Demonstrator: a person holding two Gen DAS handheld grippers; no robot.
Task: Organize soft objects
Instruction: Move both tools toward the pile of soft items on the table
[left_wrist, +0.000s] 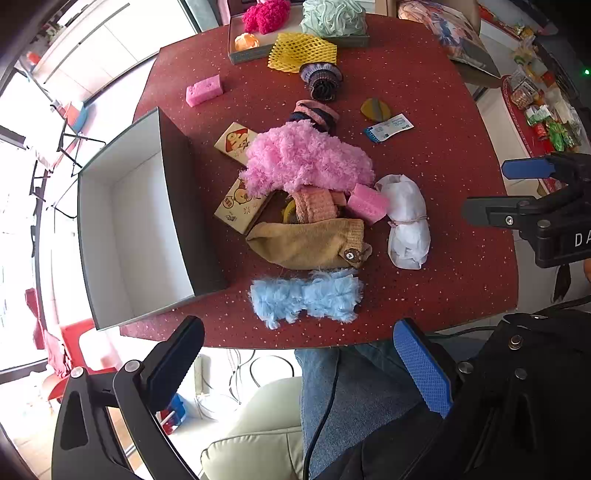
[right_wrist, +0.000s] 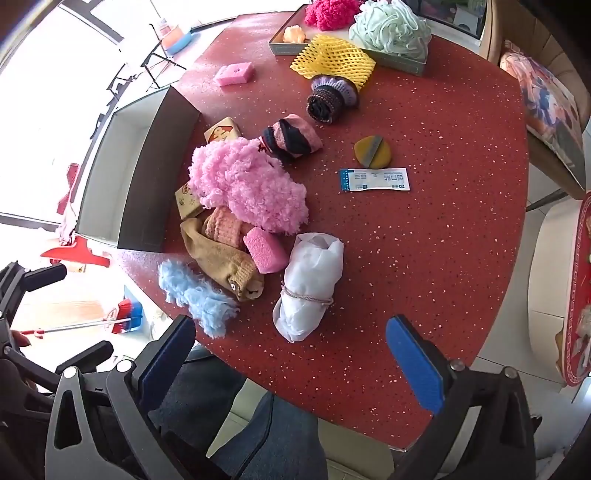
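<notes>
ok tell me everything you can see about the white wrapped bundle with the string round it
The white bundle looks like thin crinkled paper or plastic wrapped into a sausage-shaped roll. A tan string is tied round it nearer its near end, pinching it in. It lies flat on the red speckled table, lengthwise towards the camera, at the right edge of the pile. The pink sponge lies right against its far end; whether they touch is unclear. No gripper touches it.

Left wrist view looks straight down, high over the red table (left_wrist: 443, 184). Right wrist view tilts steeply downward. Both share the pink fluffy pile (left_wrist: 306, 158).
</notes>
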